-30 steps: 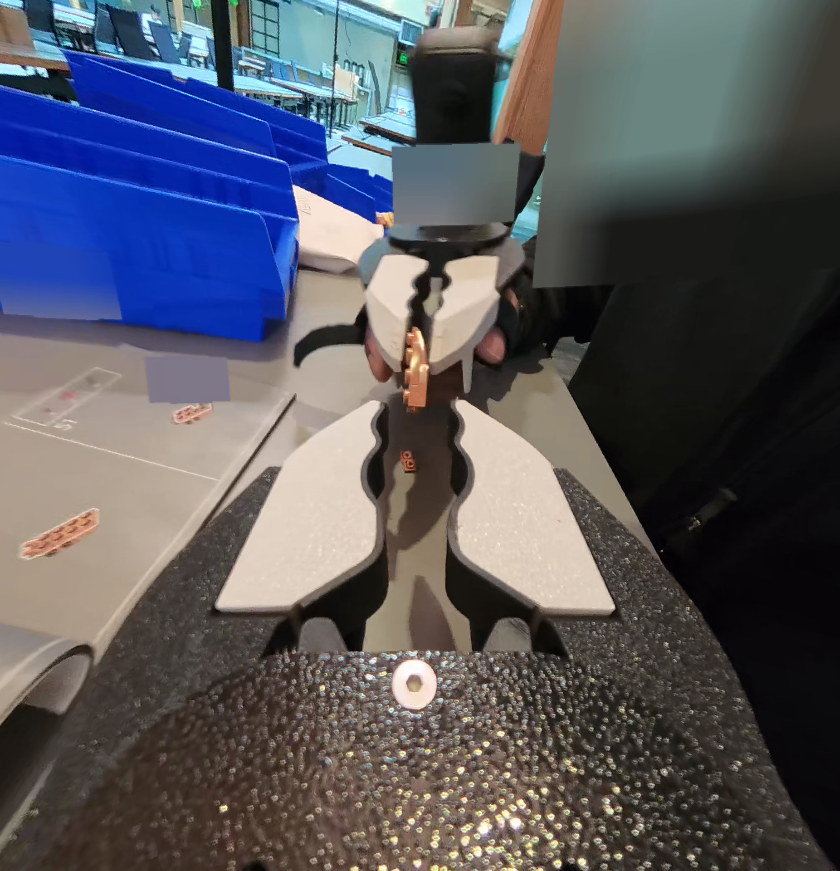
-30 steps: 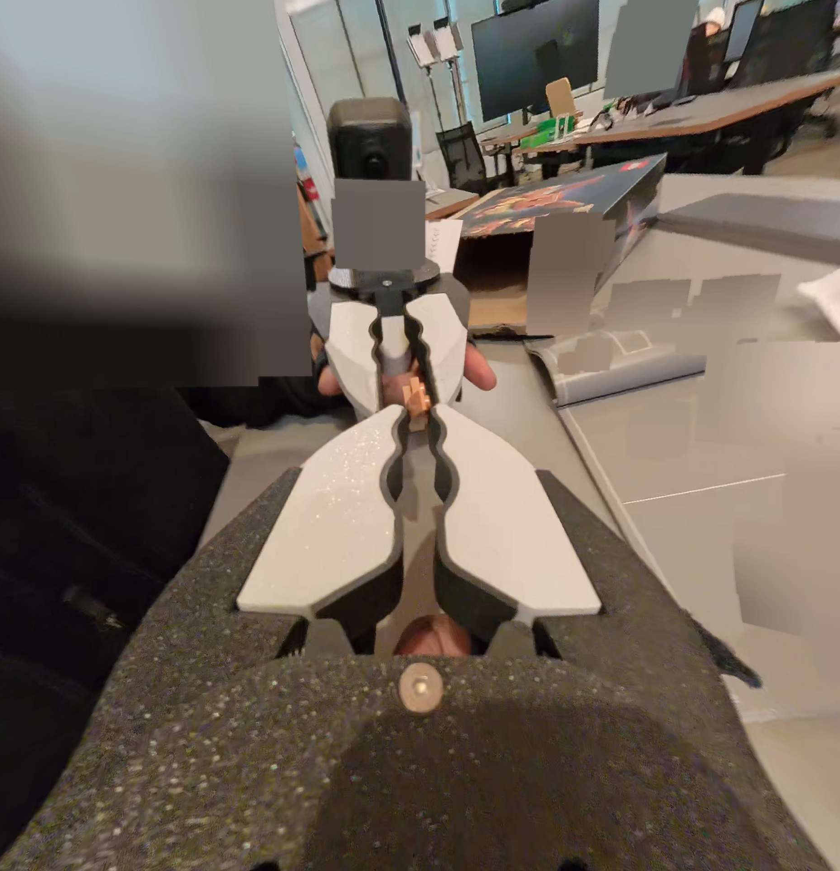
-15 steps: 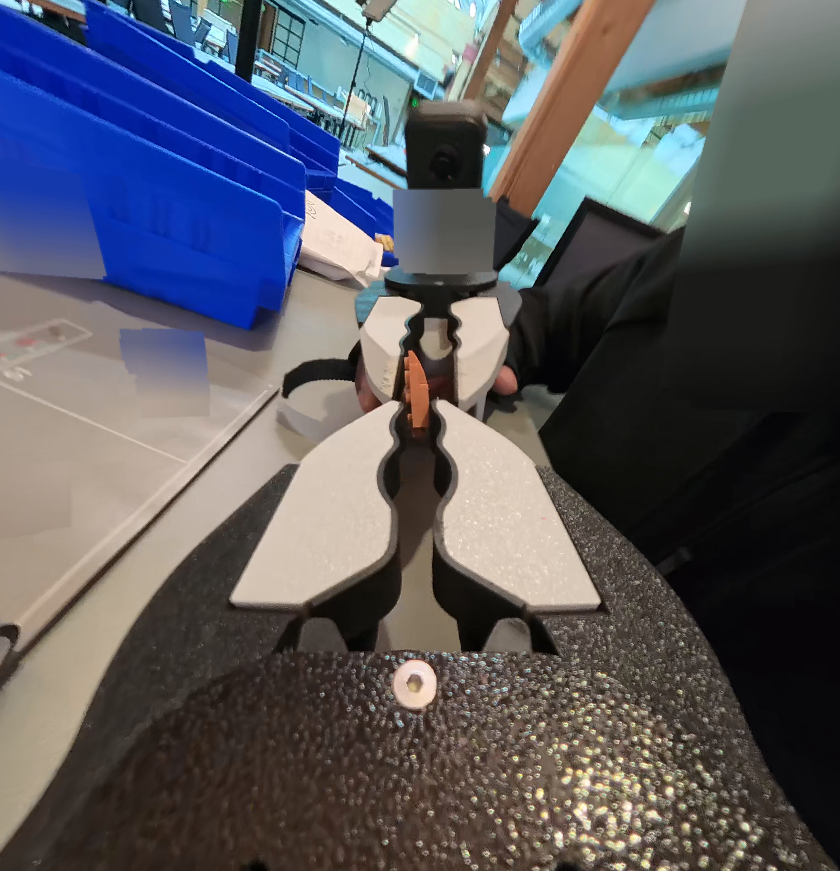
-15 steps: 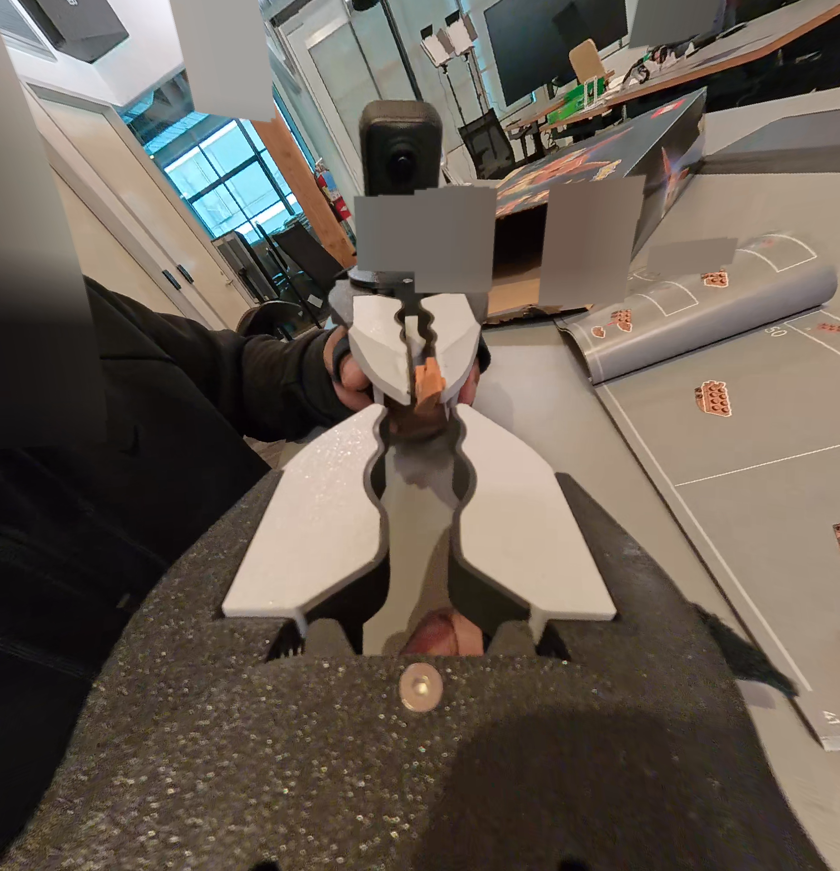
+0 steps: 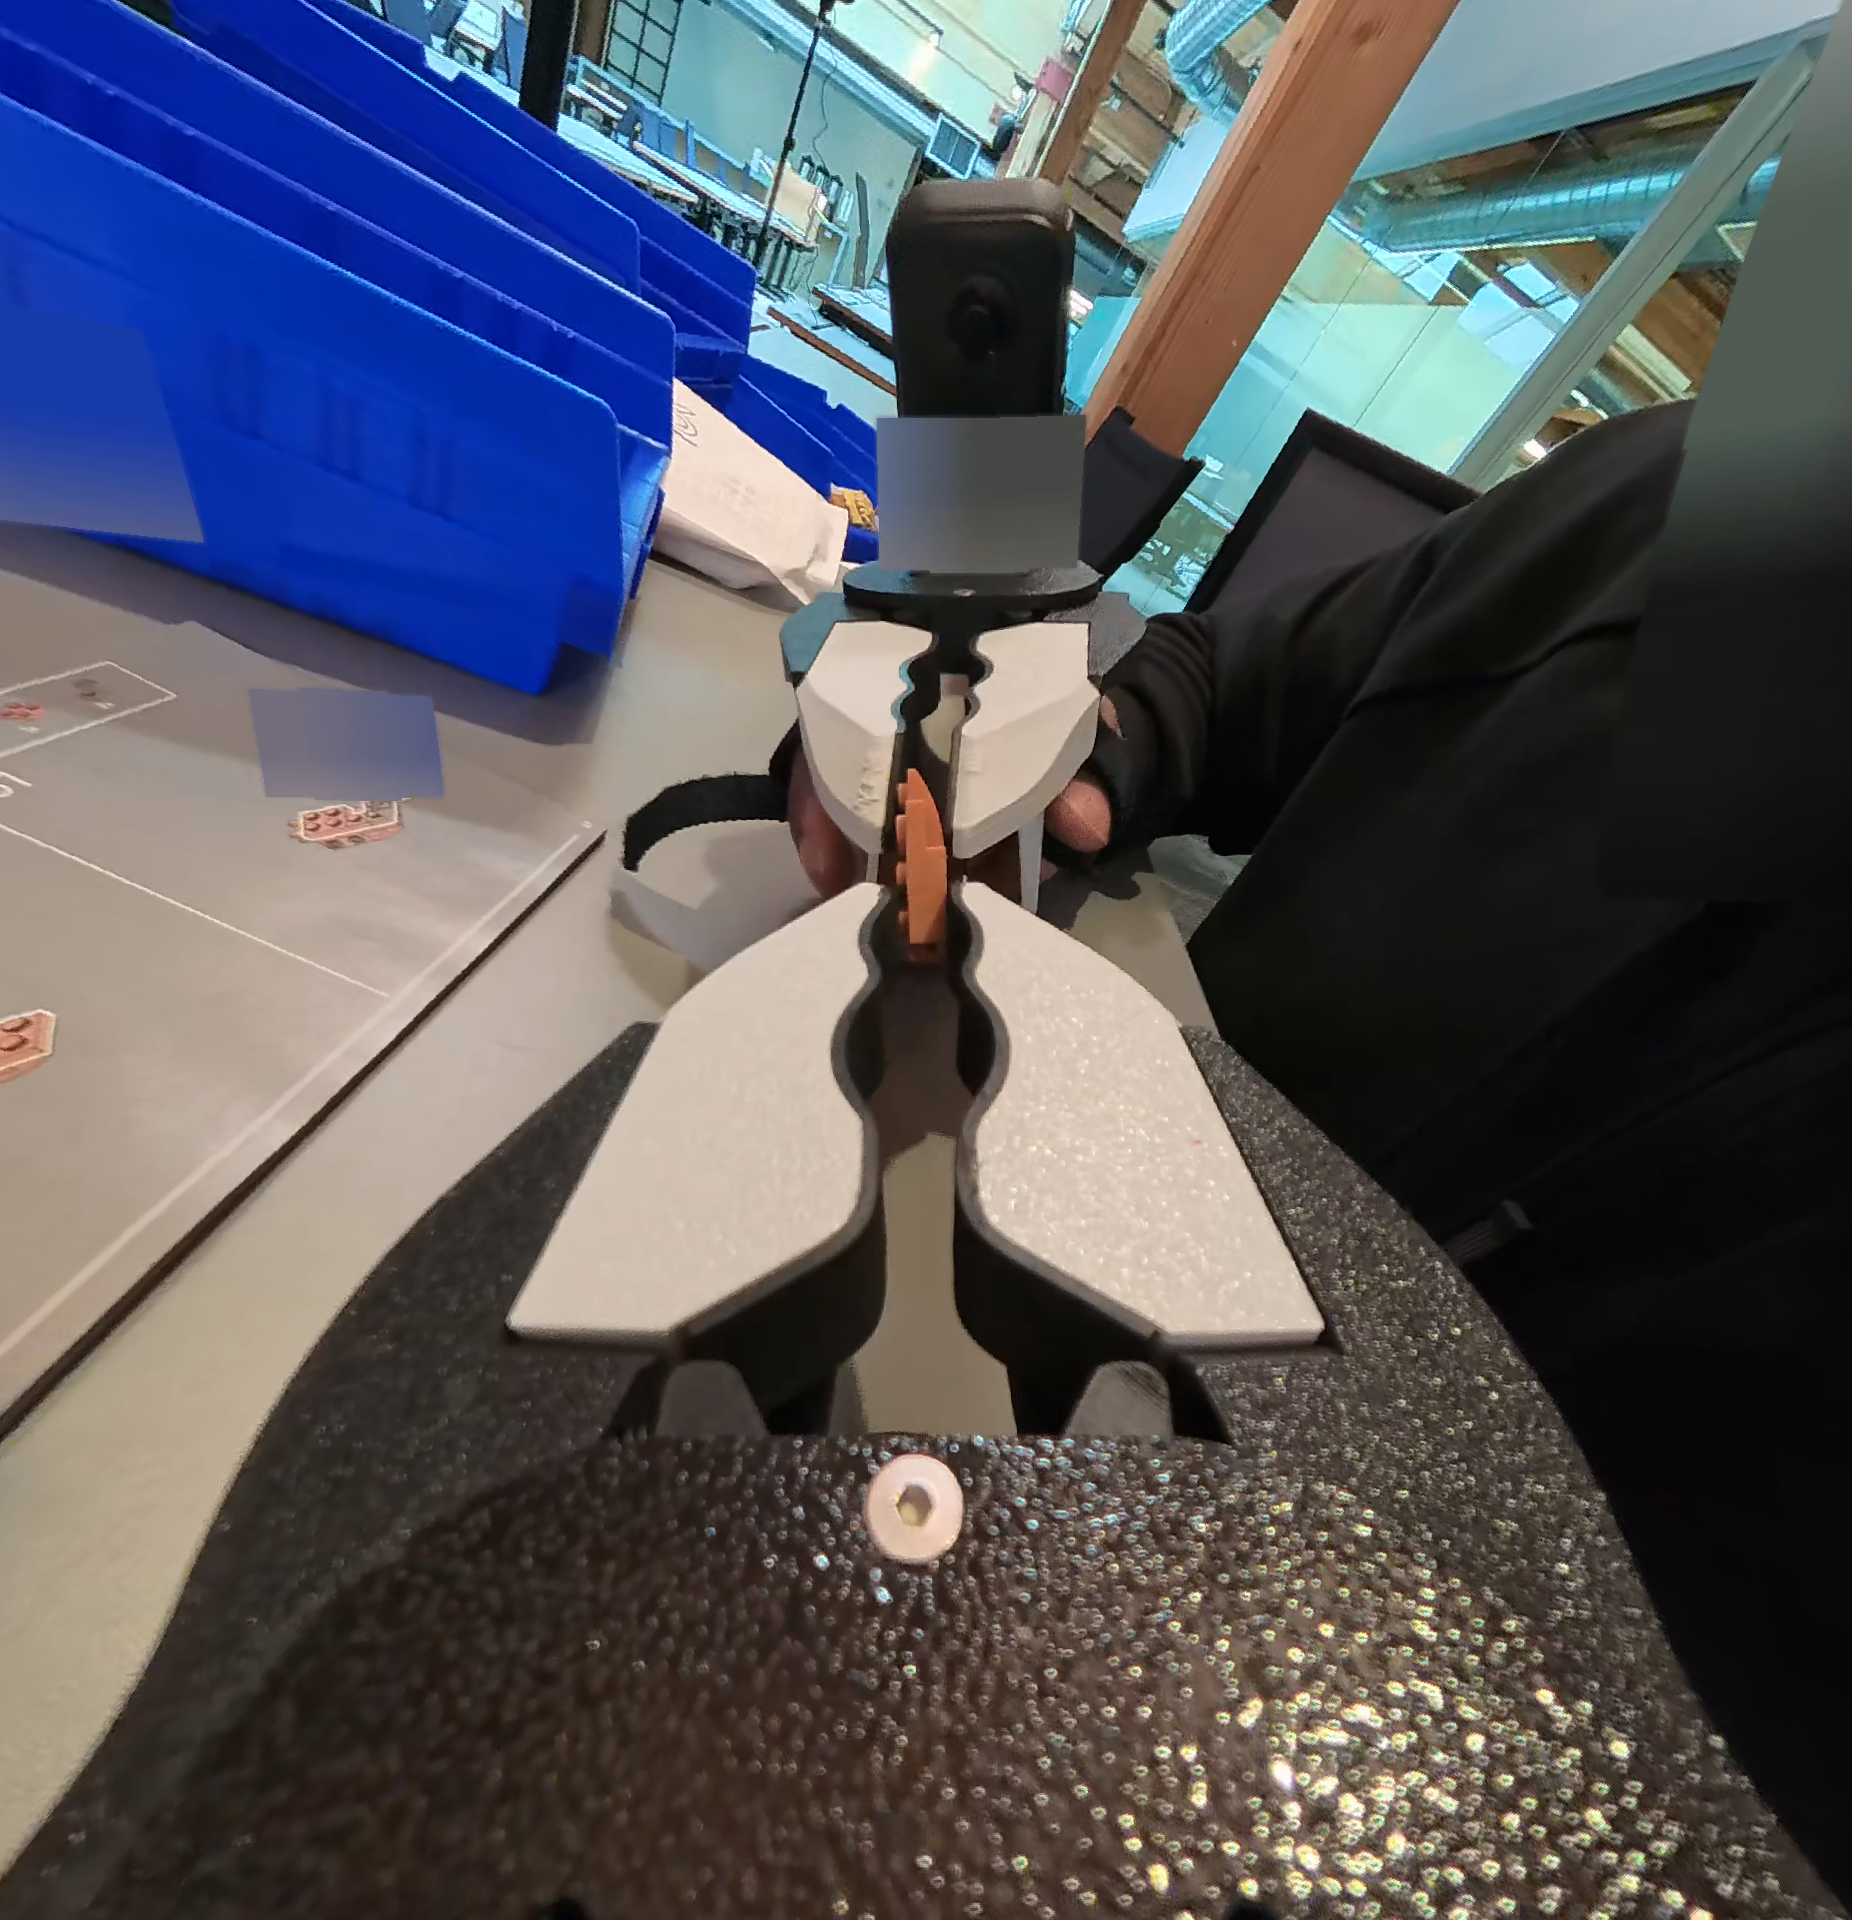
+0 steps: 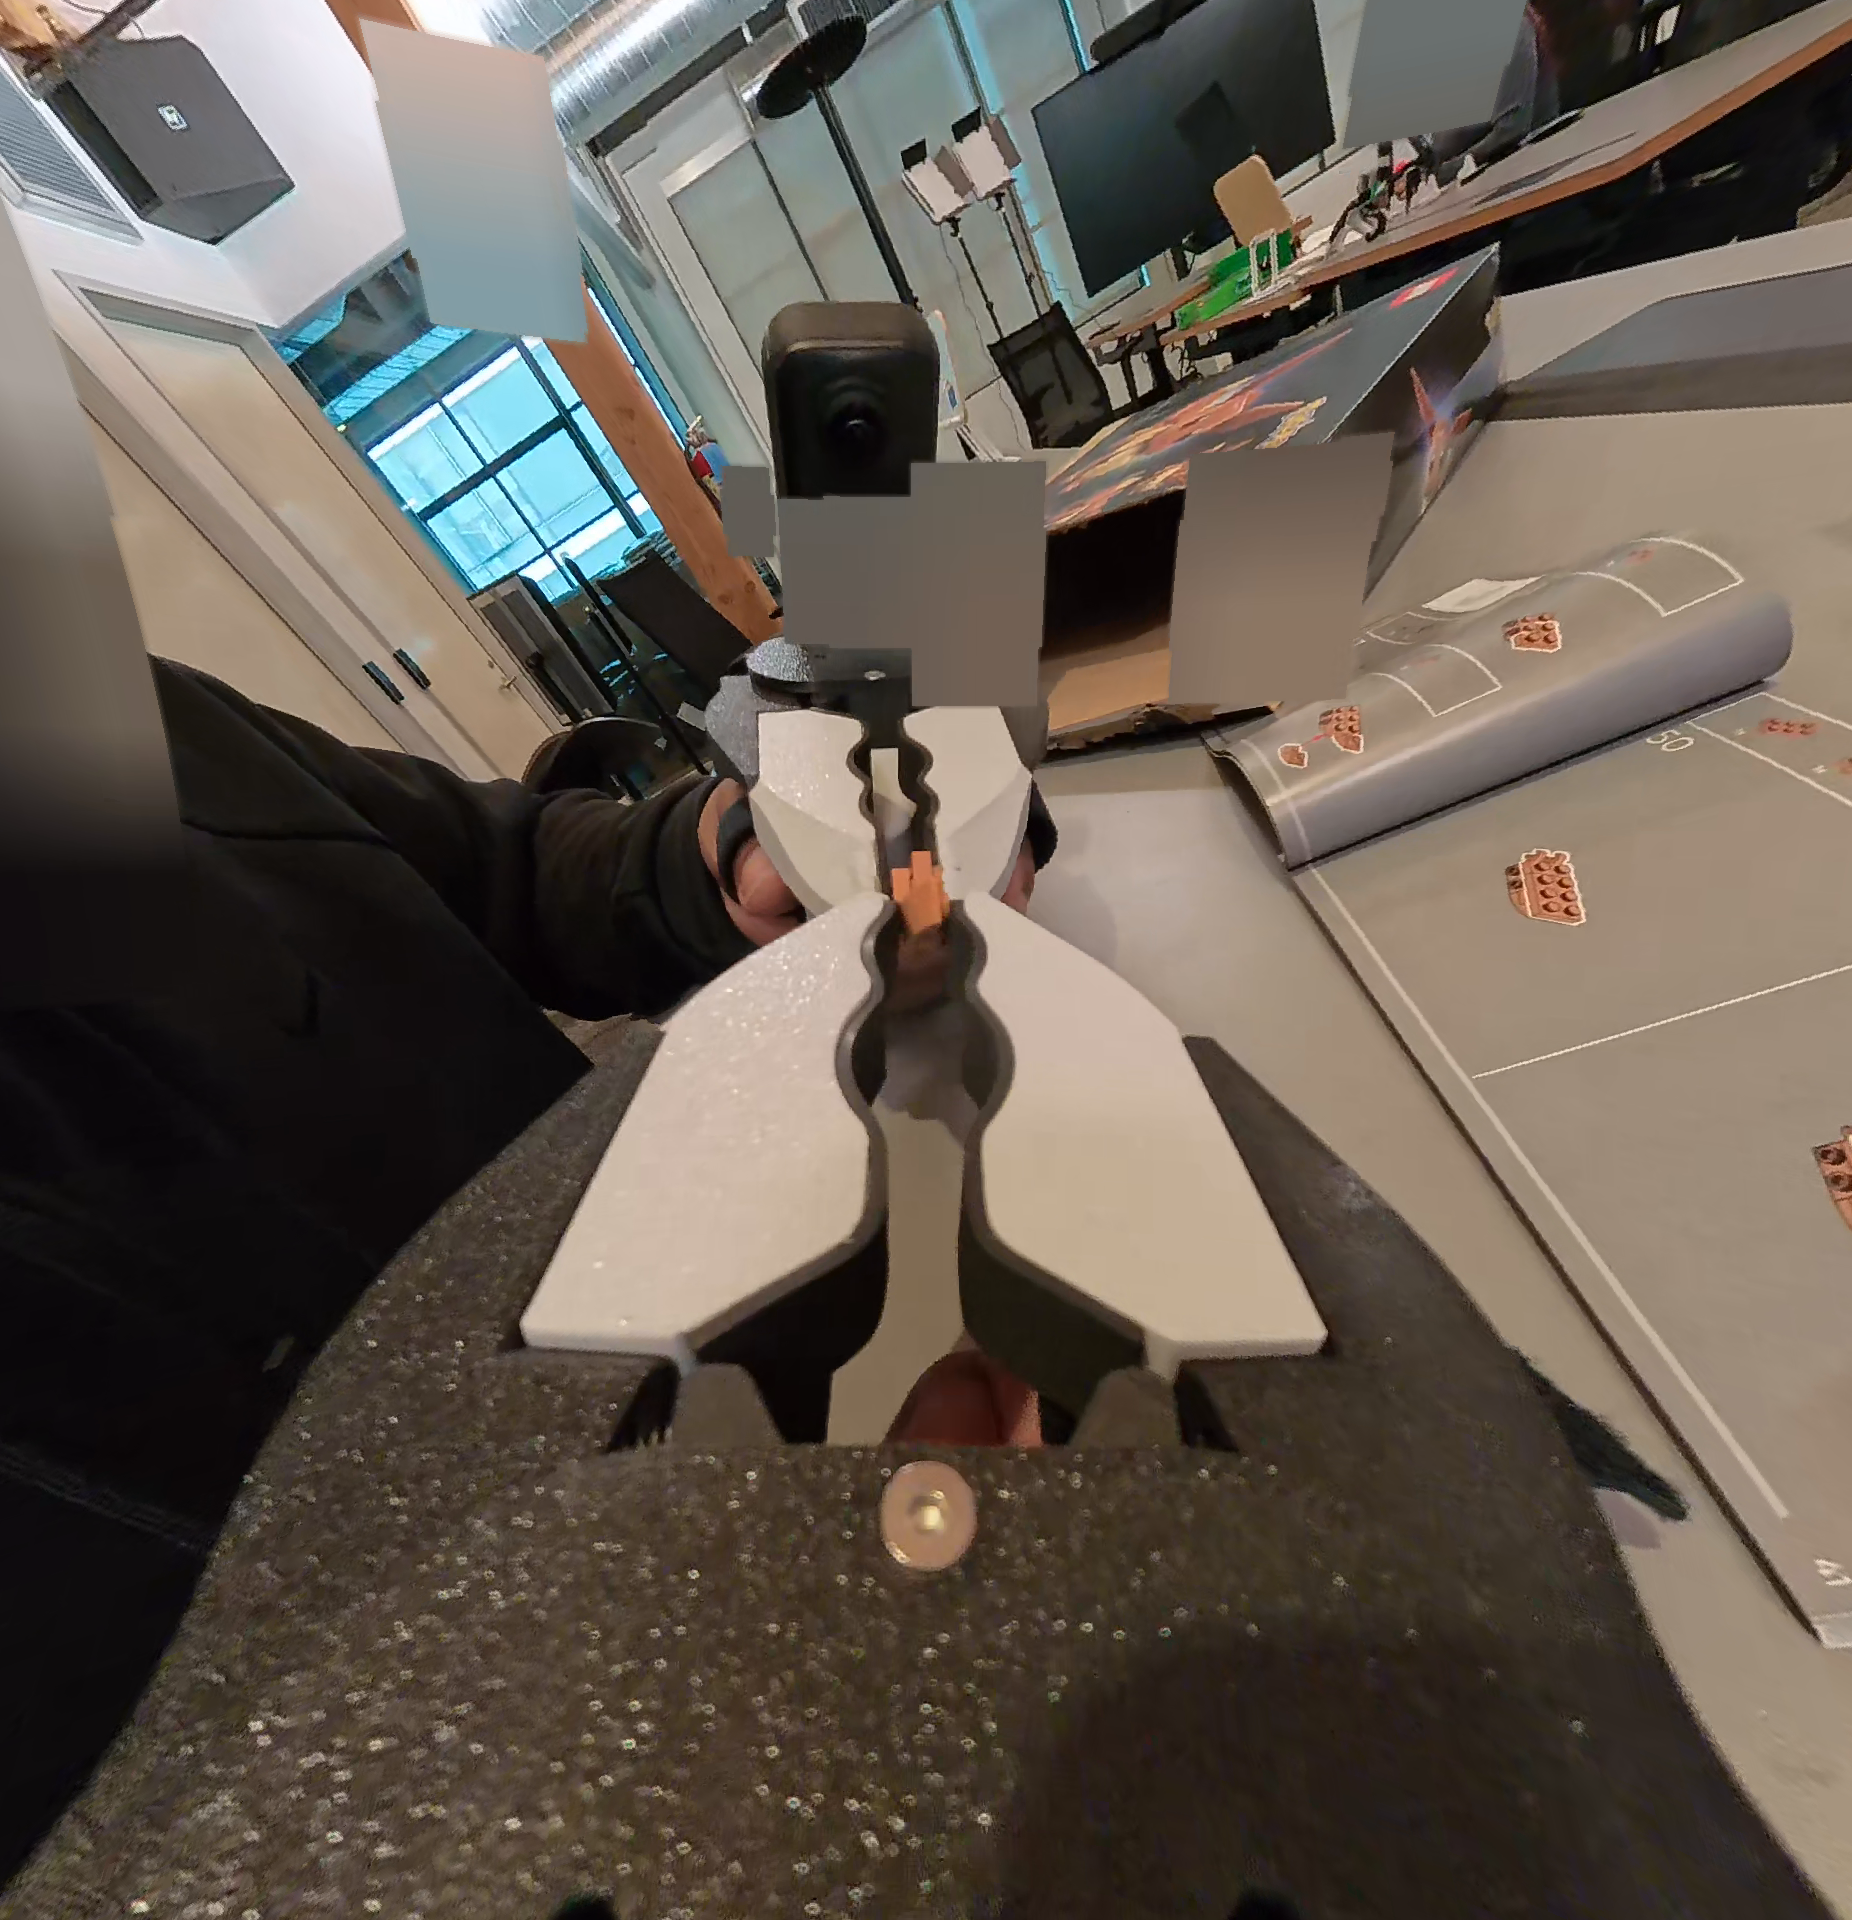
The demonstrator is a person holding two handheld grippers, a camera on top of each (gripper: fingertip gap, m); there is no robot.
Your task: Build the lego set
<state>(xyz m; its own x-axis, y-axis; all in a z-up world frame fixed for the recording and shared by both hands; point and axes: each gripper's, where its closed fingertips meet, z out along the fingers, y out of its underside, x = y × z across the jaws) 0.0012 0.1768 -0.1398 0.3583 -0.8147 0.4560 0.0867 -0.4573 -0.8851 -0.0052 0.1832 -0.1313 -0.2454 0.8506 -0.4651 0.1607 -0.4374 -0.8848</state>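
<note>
Grey table (image 5: 122, 1558), blue bins (image 5: 382, 416) far left, printed sheet (image 6: 1628, 987) alongside. Left gripper (image 5: 922, 914) and right gripper (image 6: 917, 914) meet tip to tip above the table, both clamped on one thin orange studded plate (image 5: 924, 862), edge-on. Plate's full outline is hidden by the fingers. Gloved hands partly hidden behind each gripper.

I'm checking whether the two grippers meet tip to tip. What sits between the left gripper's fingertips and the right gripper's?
A thin orange studded toy-brick plate, edge-on, spans both the left gripper and the right gripper; both wrist views show it.
</note>
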